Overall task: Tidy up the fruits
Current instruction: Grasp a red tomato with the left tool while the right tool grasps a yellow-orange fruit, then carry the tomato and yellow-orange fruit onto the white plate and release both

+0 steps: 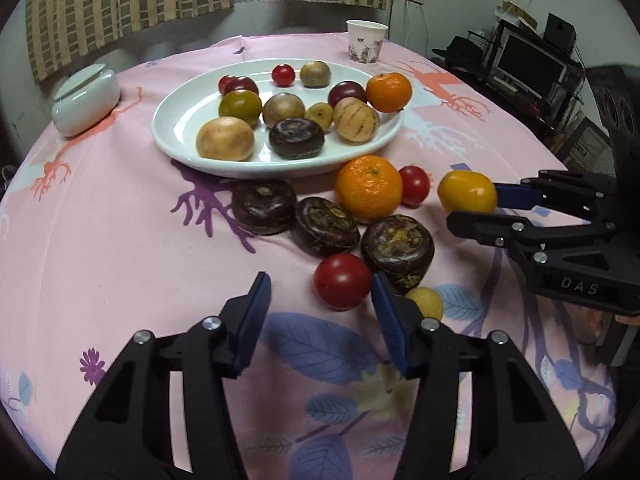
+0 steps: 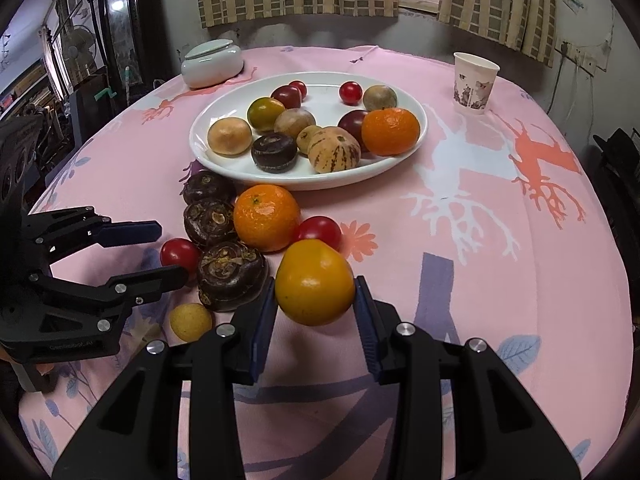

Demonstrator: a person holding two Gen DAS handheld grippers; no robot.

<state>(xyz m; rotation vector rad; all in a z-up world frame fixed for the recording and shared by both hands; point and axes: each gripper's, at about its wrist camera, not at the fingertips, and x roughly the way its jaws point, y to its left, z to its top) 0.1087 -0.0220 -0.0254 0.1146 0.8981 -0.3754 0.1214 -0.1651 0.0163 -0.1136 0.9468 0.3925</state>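
Right tool (image 2: 315,300) clamps the smooth yellow-orange round fruit (image 2: 314,282); left tool (image 1: 320,300) (half-open, empty) may knock the near red cherry tomato (image 1: 342,282) rolling.

- 2 oranges (image 1: 368,187), 1 on plate (image 1: 180,136)
- 4 water chestnuts (image 1: 263,207), 1 on plate
- 5 red tomatoes (image 1: 342,281) approx.
- 1 cup (image 1: 366,41)
- 1 jar (image 1: 86,100)

Red tomato (image 1: 342,281) between left gripper (image 1: 320,300) fingers (image 1: 256,312), perhaps touching only the right one.
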